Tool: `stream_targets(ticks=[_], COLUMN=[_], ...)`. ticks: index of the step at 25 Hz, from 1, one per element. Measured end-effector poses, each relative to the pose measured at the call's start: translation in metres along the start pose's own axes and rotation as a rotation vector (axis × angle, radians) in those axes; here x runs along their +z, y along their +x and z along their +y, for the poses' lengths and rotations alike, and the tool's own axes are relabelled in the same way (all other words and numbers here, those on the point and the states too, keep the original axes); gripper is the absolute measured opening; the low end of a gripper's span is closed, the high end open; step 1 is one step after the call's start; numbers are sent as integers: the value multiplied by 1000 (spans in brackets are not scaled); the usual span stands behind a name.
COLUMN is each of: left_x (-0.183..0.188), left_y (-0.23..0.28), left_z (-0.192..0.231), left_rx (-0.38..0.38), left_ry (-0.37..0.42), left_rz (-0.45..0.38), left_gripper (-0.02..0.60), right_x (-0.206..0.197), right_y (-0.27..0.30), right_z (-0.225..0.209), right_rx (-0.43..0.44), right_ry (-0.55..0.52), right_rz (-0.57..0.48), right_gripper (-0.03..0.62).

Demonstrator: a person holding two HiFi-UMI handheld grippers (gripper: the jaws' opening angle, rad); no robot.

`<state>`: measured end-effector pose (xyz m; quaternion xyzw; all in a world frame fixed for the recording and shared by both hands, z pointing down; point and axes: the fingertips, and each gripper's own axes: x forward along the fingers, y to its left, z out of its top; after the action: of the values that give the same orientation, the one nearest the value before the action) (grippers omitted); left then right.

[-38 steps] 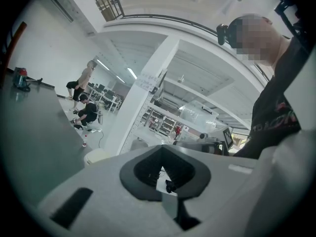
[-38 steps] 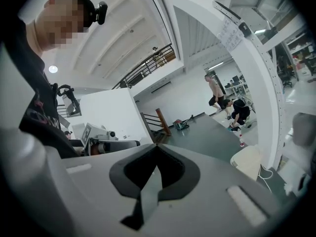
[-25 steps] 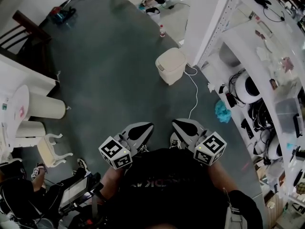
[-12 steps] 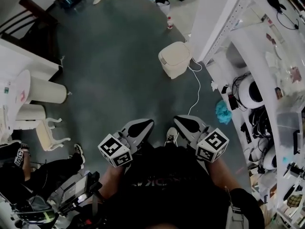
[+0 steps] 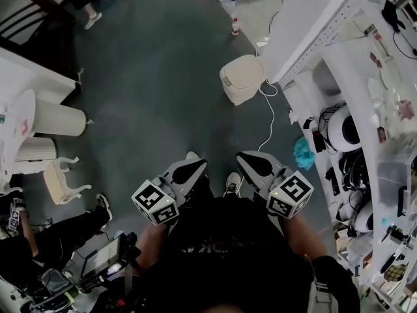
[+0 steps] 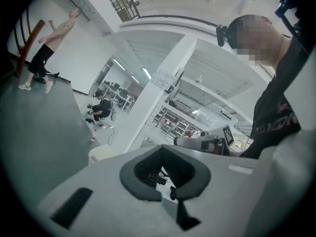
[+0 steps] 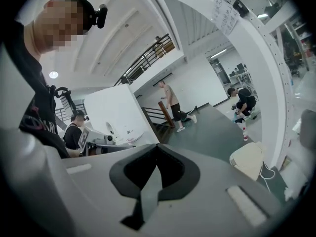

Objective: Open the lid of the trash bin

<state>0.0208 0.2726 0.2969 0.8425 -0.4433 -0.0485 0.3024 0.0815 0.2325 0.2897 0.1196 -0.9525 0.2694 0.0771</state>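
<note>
The trash bin (image 5: 243, 78) is a small cream box with its lid down, standing on the dark floor beside a white pillar, well ahead of me. Both grippers are held close to my body, far short of it. My left gripper (image 5: 189, 173) is shut and holds nothing. My right gripper (image 5: 251, 163) is likewise shut and empty. The left gripper view shows the bin (image 6: 106, 153) low at the left, beyond the closed jaws of the left gripper (image 6: 164, 148). In the right gripper view the bin (image 7: 248, 159) stands at the right, past the right gripper (image 7: 157, 146).
A white cable (image 5: 268, 119) runs over the floor from the bin toward my feet. White shelving (image 5: 365, 109) full of gear lines the right, with a blue cloth (image 5: 303, 152) at its foot. A bottle (image 5: 235, 26) stands beyond the bin. White cylinders (image 5: 58, 119), a small chair (image 5: 62, 184) and a seated person (image 5: 39, 240) are on the left.
The view has shifted forward, so the bin sits slightly further right. A walking person has come into the top left. Both grippers stay shut by my body.
</note>
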Motion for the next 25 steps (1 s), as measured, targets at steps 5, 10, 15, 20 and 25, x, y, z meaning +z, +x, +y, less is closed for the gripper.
stream_targets(ticks=[5,10,15,20,25], left_x=[27,51,62,70,74], left_y=[-5,-7,-10,-15,-4], left_z=[43,90,124,148,166], left_rx=[-56,-111,-167,-203,-201], left_ry=[6,3,8,23,19], left_rz=[14,38,79,113,123], left_gripper=[0,0,0,0,0], right_x=[16,35,46,54,58], right_y=[41,85,118,136,137], right_z=[-4,-6,-9,-9,-17], right_rx=[-68,-128,-192,-248,-273], right_ry=[11,21,10,2,13], right_rz=[-15,-39,-67,-96,-100], right_gripper=[8,8,8,8,8])
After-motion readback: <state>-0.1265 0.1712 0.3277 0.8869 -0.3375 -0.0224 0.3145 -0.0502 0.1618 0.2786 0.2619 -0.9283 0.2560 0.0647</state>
